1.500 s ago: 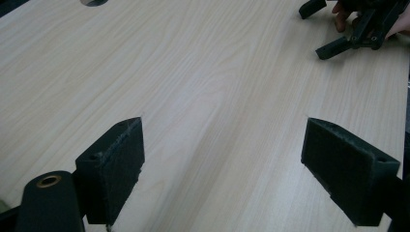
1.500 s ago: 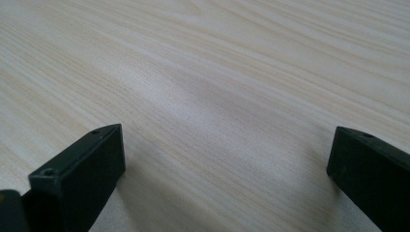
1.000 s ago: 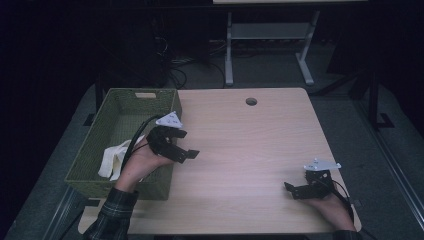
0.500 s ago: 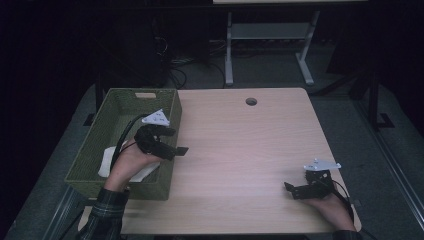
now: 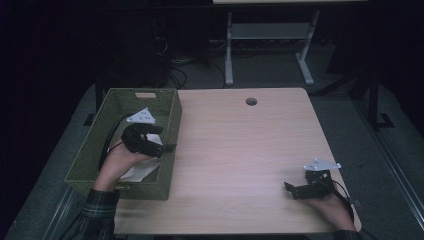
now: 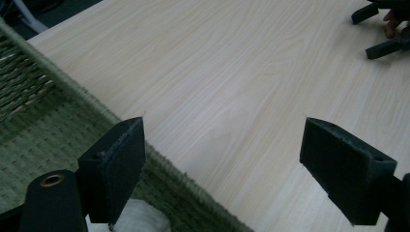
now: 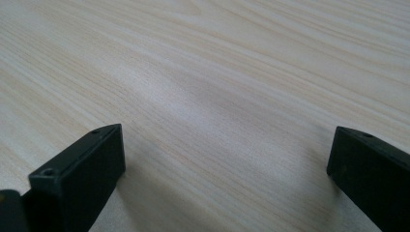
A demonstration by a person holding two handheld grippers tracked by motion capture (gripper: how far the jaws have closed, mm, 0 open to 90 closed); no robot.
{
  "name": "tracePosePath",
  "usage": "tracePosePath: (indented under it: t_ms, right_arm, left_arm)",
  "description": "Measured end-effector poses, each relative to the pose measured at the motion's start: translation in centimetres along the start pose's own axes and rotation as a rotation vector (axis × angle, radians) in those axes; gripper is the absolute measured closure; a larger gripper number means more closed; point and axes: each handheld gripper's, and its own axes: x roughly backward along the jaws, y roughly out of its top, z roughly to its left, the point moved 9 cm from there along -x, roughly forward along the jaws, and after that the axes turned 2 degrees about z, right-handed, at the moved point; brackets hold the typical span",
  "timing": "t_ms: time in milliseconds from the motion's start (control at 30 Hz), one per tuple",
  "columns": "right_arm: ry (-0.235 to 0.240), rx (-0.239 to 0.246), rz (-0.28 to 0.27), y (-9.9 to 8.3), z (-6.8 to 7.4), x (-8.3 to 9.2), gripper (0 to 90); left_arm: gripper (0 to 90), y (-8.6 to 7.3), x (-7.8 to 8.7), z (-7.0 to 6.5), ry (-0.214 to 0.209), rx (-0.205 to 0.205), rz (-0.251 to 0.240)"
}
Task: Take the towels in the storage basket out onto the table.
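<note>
Where it shows, white cloth [image 5: 142, 171] lies crumpled in green basket [image 5: 165, 102].

The tabletop [image 5: 240, 150] is of light wood with a fine grain, and it has a small round hole [image 5: 251, 101] near its far edge. On its left edge stands a green woven basket [image 5: 170, 150] (a white cloth [image 5: 142, 172] lies inside it).
</note>
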Motion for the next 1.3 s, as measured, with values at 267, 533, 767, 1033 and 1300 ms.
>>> tracePosePath:
  t_ms: [267, 533, 767, 1033, 1300]
  right_arm:
    - [0.000, 0.000, 0.000, 0.0, 0.0, 0.0, 0.0]
    - [0.000, -0.001, 0.000, 0.0, 0.0, 0.0, 0.0]
    - [0.000, -0.001, 0.000, 0.0, 0.0, 0.0, 0.0]
    - [0.000, 0.000, 0.000, 0.0, 0.0, 0.0, 0.0]
    - [0.000, -0.001, 0.000, 0.0, 0.0, 0.0, 0.0]
  left_arm:
    - [18.5, -0.9, 0.7, 1.2, 0.033, 0.013, 0.003]
    - [20.3, -2.2, 2.0, 3.1, 0.082, 0.035, 0.003]
    - [22.1, -3.6, 2.5, 4.5, 0.112, 0.061, 0.012]
    - [24.8, -5.7, 2.9, 6.2, 0.134, 0.075, 0.044]
    - [29.2, -7.6, 3.4, 7.5, 0.151, 0.081, 0.067]
